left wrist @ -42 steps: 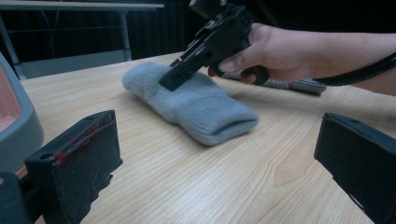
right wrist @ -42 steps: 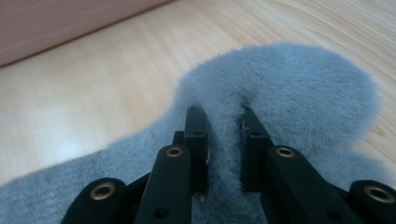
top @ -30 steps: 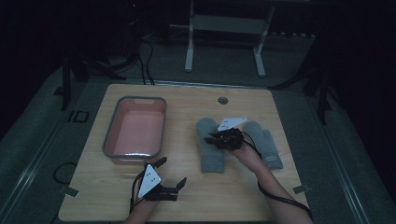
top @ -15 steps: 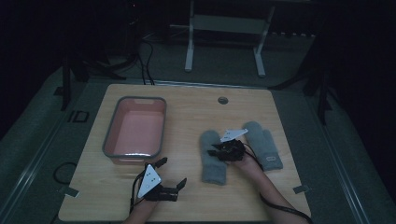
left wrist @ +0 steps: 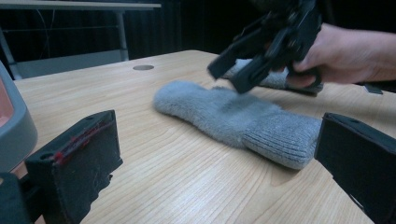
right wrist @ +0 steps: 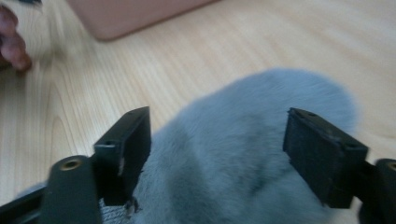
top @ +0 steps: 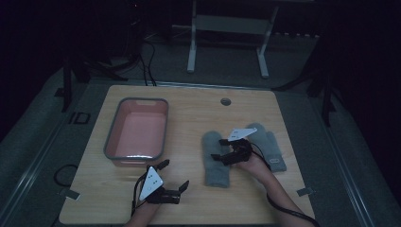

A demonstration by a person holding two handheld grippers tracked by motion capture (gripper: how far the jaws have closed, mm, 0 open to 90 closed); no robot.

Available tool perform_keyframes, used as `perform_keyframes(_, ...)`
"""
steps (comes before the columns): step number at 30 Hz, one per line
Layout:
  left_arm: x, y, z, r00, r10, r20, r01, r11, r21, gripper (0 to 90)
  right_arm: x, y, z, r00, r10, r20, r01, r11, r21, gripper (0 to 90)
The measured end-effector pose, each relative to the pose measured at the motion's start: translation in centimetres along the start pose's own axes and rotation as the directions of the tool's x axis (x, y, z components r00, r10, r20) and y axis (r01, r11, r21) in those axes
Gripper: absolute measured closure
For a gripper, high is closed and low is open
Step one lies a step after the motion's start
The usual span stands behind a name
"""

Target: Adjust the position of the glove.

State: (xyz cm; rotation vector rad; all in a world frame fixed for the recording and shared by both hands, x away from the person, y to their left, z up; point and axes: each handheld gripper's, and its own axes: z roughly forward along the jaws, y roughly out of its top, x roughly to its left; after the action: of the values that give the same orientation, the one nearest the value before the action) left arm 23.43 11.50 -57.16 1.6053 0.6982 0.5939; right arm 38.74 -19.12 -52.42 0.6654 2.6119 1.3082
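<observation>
Two grey mittens lie side by side right of the table's middle. My right gripper (top: pixel 217 149) hovers open just over the left mitten (top: pixel 215 165), its jaws spread on either side of the rounded fingertip end (right wrist: pixel 243 158) without closing on it. The right mitten (top: pixel 272 147) lies beyond the hand. My left gripper (top: pixel 174 175) rests open near the front edge, with nothing between its jaws. The left gripper view looks across the bare wood at the left mitten (left wrist: pixel 233 119), with the right gripper (left wrist: pixel 243 70) above it.
A pink tray with a grey rim (top: pixel 112 135) stands on the left half of the table, just behind my left gripper; its corner (left wrist: pixel 16 126) is close by. A round hole (top: pixel 225 101) sits near the far edge. A metal stand is on the floor beyond the table.
My right gripper has drawn back toward the front edge and a little left, ending over the left mitten. The left gripper has hardly moved.
</observation>
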Motion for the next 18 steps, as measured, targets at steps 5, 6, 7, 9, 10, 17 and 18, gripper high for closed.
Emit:
perform_keyframes(5,0.0,0.0,0.0,1.0,0.001,-0.002,-0.001,1.0,0.001,0.6,-0.2,0.4,-2.9,0.9987,-0.005,0.051,0.006,1.0,-0.029,16.5)
perform_keyframes(6,0.0,0.0,0.0,1.0,0.001,-0.002,-0.001,1.0,0.001,0.6,-0.2,0.3,-3.4,0.997,-0.011,0.077,0.013,0.999,-0.033,13.4)
perform_keyframes(7,0.0,0.0,0.0,1.0,0.0,-0.002,0.0,1.0,0.001,0.6,-0.3,0.3,-4.0,0.995,-0.012,0.1,0.016,0.999,-0.039,12.8)
perform_keyframes(9,0.0,0.0,0.0,1.0,0.0,-0.002,0.0,1.0,0.002,0.6,-0.3,0.0,-5.1,0.9913,0.008,0.132,0.001,0.998,-0.068,16.2)
perform_keyframes(10,0.0,0.0,0.0,1.0,0.0,-0.002,0.0,1.0,0.001,0.6,-0.5,-0.1,-5.6,0.9923,0.023,0.122,-0.016,0.998,-0.061,16.1)
perform_keyframes(17,0.0,0.0,0.0,1.0,0.005,-0.005,-0.005,1.0,-0.001,0.6,-1.7,-1.5,-8.4,0.9645,0.066,0.256,-0.061,0.998,-0.03,29.0)
perform_keyframes(18,0.0,0.0,0.0,1.0,0.007,-0.006,-0.007,1.0,0.0,0.6,-1.8,-1.8,-8.7,0.9518,0.052,0.302,-0.05,0.999,-0.016,29.1)
